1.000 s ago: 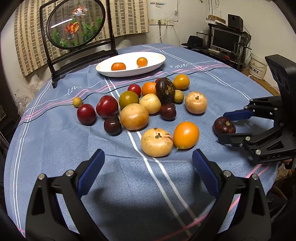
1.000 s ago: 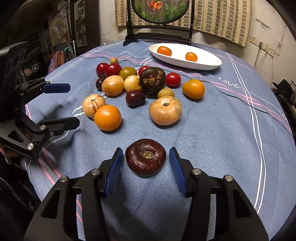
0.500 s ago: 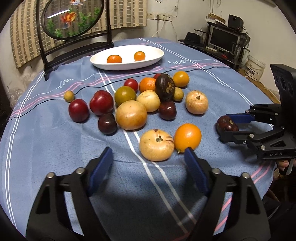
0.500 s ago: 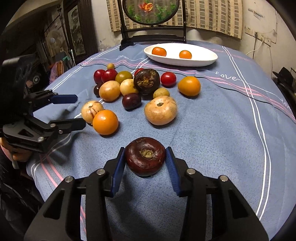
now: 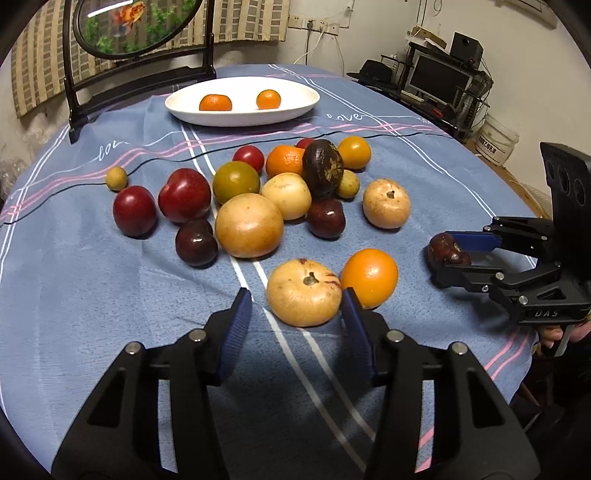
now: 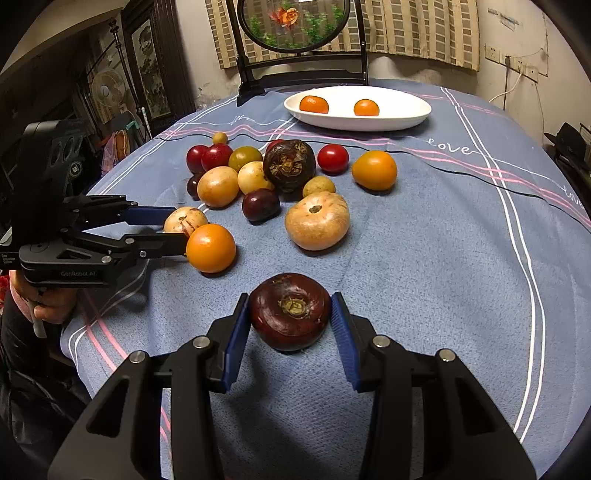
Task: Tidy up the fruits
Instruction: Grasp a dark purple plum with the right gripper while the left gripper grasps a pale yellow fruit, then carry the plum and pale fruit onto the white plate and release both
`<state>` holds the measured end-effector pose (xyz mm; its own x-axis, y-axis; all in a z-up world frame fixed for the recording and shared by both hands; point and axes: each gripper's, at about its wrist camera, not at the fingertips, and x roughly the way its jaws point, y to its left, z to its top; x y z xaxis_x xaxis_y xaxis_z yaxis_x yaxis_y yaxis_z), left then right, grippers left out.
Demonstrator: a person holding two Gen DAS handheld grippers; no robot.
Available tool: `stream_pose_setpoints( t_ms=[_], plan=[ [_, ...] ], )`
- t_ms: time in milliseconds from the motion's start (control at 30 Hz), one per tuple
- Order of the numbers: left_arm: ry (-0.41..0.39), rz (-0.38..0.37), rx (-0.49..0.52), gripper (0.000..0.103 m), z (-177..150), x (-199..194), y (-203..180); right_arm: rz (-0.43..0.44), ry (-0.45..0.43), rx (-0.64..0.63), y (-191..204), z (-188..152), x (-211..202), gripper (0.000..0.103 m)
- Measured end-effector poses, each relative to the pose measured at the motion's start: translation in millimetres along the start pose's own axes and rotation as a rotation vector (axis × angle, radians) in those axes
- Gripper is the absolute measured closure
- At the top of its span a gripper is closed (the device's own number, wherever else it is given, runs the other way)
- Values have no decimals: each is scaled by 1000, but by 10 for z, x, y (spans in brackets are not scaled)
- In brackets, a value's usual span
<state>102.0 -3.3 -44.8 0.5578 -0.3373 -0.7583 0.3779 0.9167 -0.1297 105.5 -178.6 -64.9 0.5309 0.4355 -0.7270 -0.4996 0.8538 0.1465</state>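
Note:
My right gripper [image 6: 290,317] is shut on a dark maroon round fruit [image 6: 290,312] near the table's front edge; it also shows in the left wrist view [image 5: 447,249]. My left gripper [image 5: 297,312] is open, its fingers on either side of a pale yellow fruit [image 5: 303,291], with an orange [image 5: 369,277] just right of it. The left gripper also shows in the right wrist view [image 6: 173,230]. A white oval plate [image 5: 295,110] at the far side holds two oranges. Several red, dark, yellow and orange fruits lie clustered mid-table.
A blue striped tablecloth [image 6: 443,240] covers the round table. A black-framed oval goldfish screen [image 6: 295,22] stands behind the plate. A desk with a monitor [image 5: 439,79] and a white bucket [image 5: 496,138] stand beyond the table's right side.
My right gripper closed onto the dark maroon fruit. My left gripper moved forward and narrowed around the pale yellow fruit.

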Motion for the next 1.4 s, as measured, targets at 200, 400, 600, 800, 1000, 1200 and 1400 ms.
stream_pose_setpoints(
  t_ms=[200,400,600,800,1000,1200,1400],
  plan=[
    [19,-30,1,53,74,57,34,6,2,6,-6,1,-1,59],
    [62,-26,36,54,112,161,-37,7,-1,12,-19,4,-6,59],
    [58,-25,47,61,80,134,-61,17,-4,19,-40,3,-10,59],
    [53,-42,15,61,59,96,2,21,-5,29,-57,17,-14,59],
    [8,-58,-9,61,232,-115,135,-1,-36,41,-125,177,-39,59],
    [-45,-40,-45,61,736,-231,387,-30,-144,37,-240,650,-81,59],
    [-73,36,-93,61,1646,70,765,-89,-203,91,-599,1286,173,59]
  ],
)
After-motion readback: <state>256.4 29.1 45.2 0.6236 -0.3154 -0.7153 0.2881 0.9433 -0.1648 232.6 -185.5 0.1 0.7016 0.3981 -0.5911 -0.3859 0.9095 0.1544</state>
